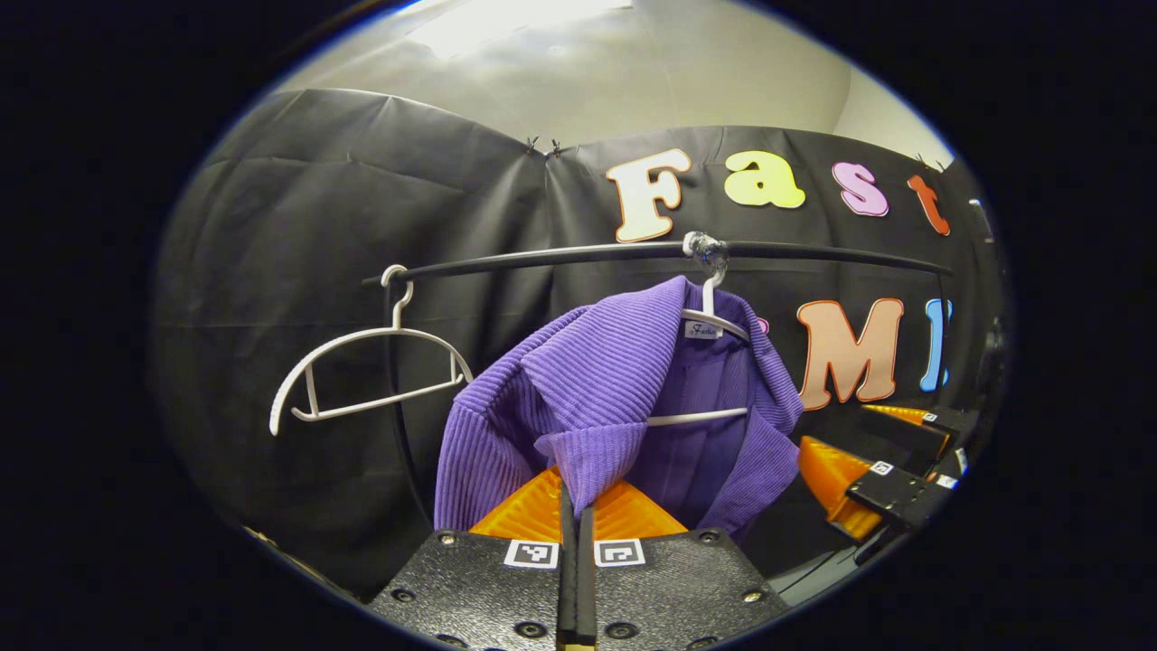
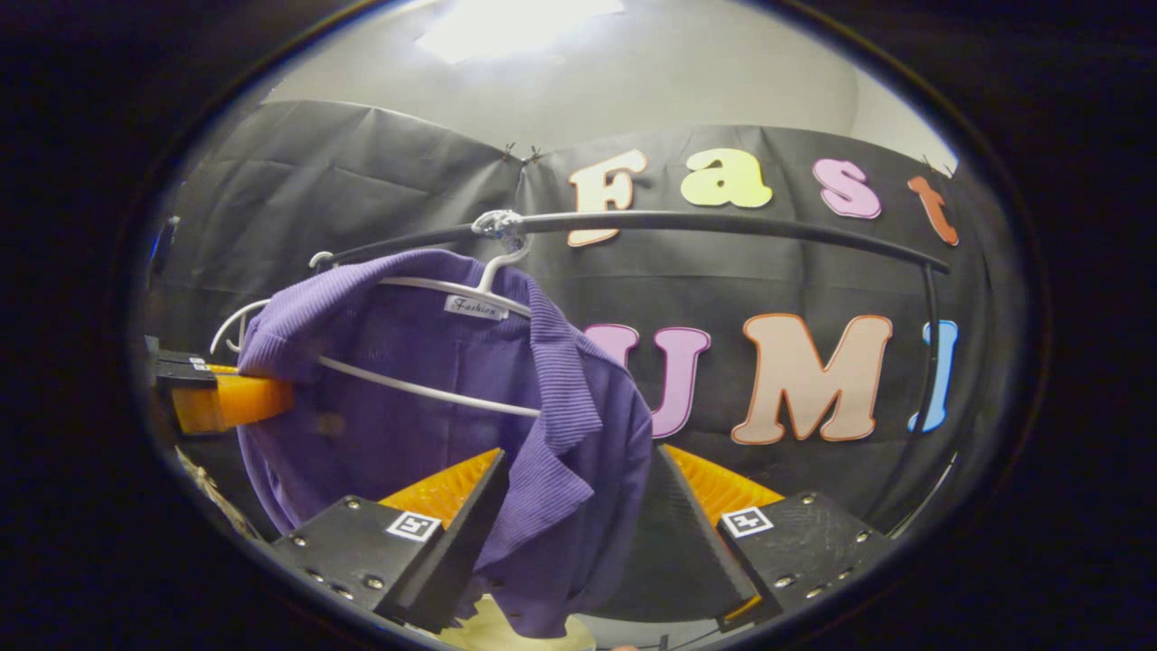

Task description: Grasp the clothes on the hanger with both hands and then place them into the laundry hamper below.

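- Risk 1: the purple ribbed cardigan (image 1: 624, 389) hangs on a white hanger (image 1: 714, 321) whose hook looks fastened to the black rail (image 1: 560, 258); a pull sideways could catch the collar on the hanger arm.
- Risk 2: the left gripper (image 1: 576, 506) pinches only a fold of the front edge, its 2 fingers closed together on the cloth. A thin hold like this may slip.
- Risk 3: the right gripper (image 2: 578, 506) stands wide, with the other front edge hanging between its fingers, not yet pressed.
- Pose: both grippers point up and forward at the garment from below, 1 at each side.
- An empty hanger (image 1: 362, 371) hangs near; I cannot tell where the hamper stands.
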A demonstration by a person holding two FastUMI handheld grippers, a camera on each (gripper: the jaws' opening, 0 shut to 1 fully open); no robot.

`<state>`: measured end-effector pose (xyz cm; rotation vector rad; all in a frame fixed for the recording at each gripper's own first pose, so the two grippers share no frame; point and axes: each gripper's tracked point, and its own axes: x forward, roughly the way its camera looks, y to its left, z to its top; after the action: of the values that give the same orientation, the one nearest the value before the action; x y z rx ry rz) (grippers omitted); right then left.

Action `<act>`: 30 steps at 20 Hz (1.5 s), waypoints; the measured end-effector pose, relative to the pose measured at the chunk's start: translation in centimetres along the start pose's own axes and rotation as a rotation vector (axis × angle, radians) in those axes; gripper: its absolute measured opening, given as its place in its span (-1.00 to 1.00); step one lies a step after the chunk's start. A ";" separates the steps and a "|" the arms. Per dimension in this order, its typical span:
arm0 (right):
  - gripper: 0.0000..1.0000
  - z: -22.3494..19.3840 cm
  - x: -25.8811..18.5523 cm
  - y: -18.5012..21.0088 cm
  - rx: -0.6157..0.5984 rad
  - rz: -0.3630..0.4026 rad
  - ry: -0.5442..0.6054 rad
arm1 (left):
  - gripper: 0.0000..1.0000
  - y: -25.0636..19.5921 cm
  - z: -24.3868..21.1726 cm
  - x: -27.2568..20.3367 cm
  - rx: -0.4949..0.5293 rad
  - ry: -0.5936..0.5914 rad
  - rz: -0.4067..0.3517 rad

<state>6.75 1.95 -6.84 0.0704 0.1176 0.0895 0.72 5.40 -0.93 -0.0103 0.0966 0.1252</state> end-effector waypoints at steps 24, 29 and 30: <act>0.12 -6.4 8.4 -0.3 0.049 -0.125 0.137 | -1.00 3.5 3.3 -0.6 0.060 -0.065 0.049; -0.63 -6.0 7.8 -1.6 0.027 -0.158 0.136 | -1.00 4.1 4.3 -0.6 0.030 -0.081 0.059; -0.63 -5.8 7.6 -2.0 0.014 -0.169 0.131 | -0.99 4.2 4.5 -0.7 0.027 -0.086 0.057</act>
<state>13.80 1.03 -13.56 0.0679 0.2540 -0.0753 -0.03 9.52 3.61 0.0249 0.0127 0.1813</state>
